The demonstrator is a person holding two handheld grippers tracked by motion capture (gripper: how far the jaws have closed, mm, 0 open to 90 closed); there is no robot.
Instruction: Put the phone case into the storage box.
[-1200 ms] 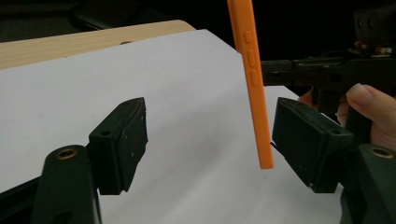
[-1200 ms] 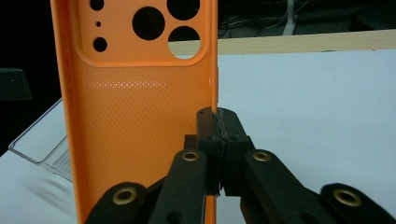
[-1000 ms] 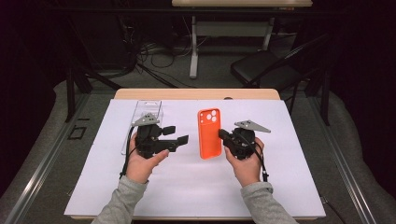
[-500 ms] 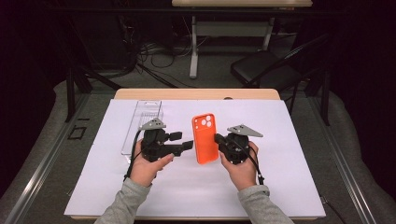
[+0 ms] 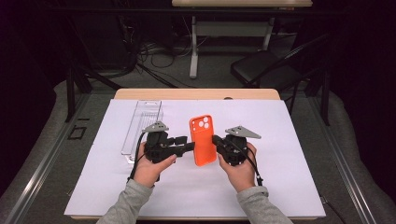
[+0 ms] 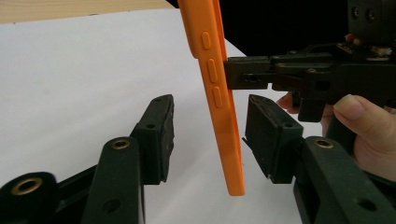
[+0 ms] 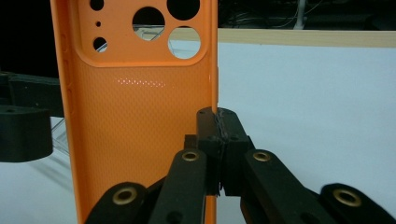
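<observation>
Left hand-held gripper closing around orange phone case, clear tray behind

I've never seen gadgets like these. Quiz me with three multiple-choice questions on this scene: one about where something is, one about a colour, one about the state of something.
1. Where does the clear plastic tray lie?
A. on the white sheet, beyond the left gripper
B. on the floor beside the chair
C. under the right hand

2. What colour is the phone case?
A. blue
B. orange
C. green

3. How does the right gripper stand?
A. wide open, away from the case
B. lying unused on the table
C. shut on the case's edge

Answers:
1 A: the high view shows it on the white sheet, past the left gripper.
2 B: it is orange in both gripper views and the high view.
3 C: in the right gripper view its jaws pinch the case's side wall, while the left gripper's jaws, which have just been closing, stand either side of the case with gaps.
</observation>
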